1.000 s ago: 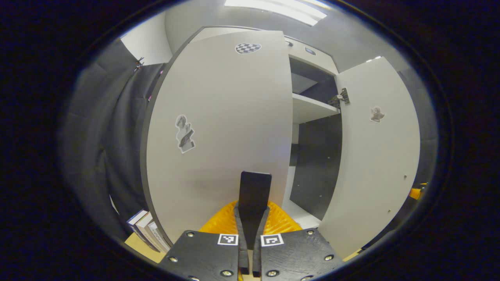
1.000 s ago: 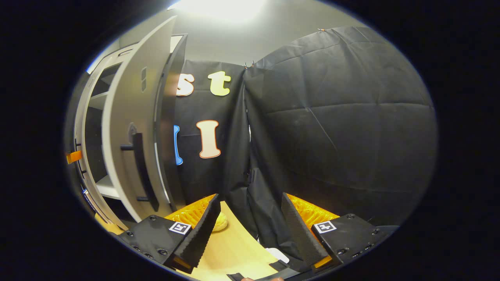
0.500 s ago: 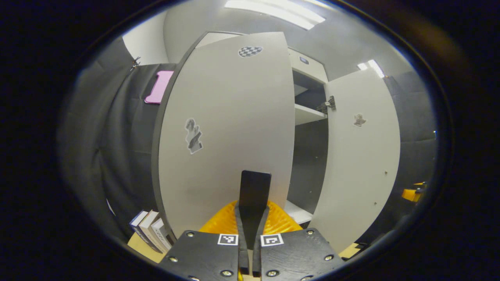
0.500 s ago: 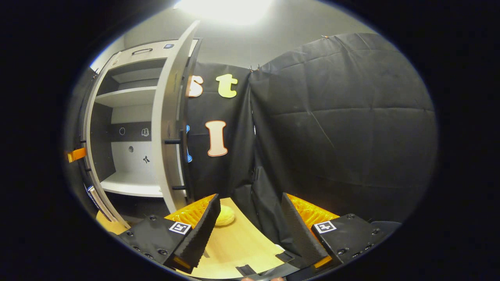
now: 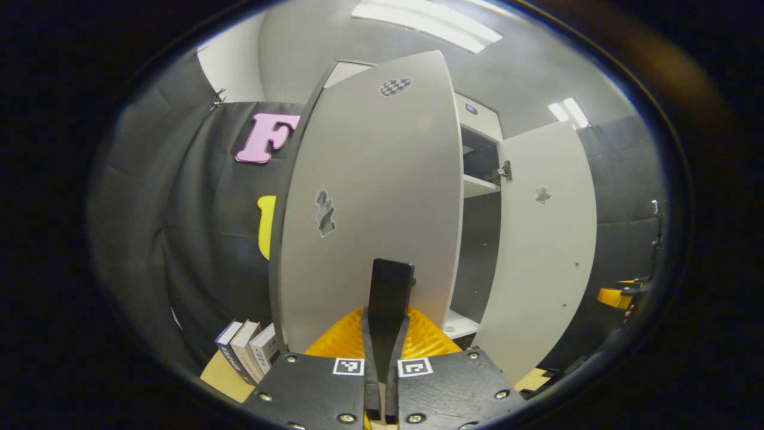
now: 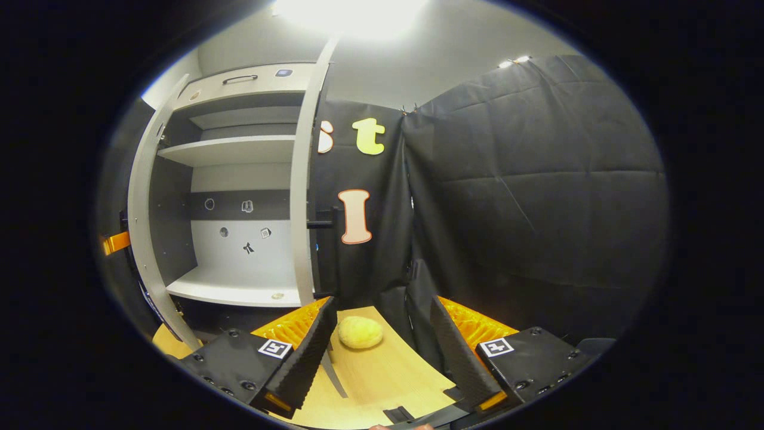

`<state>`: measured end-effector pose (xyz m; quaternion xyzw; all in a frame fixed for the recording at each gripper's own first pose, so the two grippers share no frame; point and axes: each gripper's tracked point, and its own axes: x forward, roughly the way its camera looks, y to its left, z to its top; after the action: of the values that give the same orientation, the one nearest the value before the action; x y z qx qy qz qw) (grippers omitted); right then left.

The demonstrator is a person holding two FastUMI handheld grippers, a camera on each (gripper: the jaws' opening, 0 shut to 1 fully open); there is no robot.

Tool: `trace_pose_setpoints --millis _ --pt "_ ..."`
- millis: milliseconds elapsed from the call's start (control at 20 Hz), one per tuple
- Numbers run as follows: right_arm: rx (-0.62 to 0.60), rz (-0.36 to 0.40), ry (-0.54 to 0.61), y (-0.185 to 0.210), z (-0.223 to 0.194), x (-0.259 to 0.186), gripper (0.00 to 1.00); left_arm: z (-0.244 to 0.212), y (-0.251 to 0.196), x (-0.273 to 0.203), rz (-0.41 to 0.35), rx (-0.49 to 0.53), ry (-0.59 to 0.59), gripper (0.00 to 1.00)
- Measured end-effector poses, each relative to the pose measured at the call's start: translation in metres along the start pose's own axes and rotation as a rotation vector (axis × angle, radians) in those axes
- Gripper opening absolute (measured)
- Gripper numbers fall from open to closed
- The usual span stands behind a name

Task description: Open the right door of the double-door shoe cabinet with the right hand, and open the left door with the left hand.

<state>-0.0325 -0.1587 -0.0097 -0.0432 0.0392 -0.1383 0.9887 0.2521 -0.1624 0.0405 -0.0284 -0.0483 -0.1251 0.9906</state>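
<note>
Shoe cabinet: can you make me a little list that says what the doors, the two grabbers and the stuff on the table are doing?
left door: open, handle between left gripper's fingers
right door: open, swung wide
left gripper: shut on the handle
right gripper: open, holding nothing
inside: white shelves, no shoes in view
table: yellow round thing by right door; books by left door

Recording booth: black cloth walls (image 6: 525,179), ceiling strip light (image 5: 430,21).
</note>
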Motion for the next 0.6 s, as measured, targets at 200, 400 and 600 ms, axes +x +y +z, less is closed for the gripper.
trace_pose_setpoints --millis 200,400,600 --pt "-0.012 0.003 -0.01 0.005 0.001 -0.006 0.98 0.003 0.007 -0.001 0.039 -0.026 -0.023 0.06" --pt "-0.006 0.013 -0.003 0.01 0.0 -0.006 0.94 0.007 0.016 -0.004 0.08 -0.036 -0.034 0.05" --pt "-0.017 0.029 0.005 0.018 -0.003 -0.001 0.94 0.012 0.023 -0.002 0.118 -0.098 -0.068 0.04"
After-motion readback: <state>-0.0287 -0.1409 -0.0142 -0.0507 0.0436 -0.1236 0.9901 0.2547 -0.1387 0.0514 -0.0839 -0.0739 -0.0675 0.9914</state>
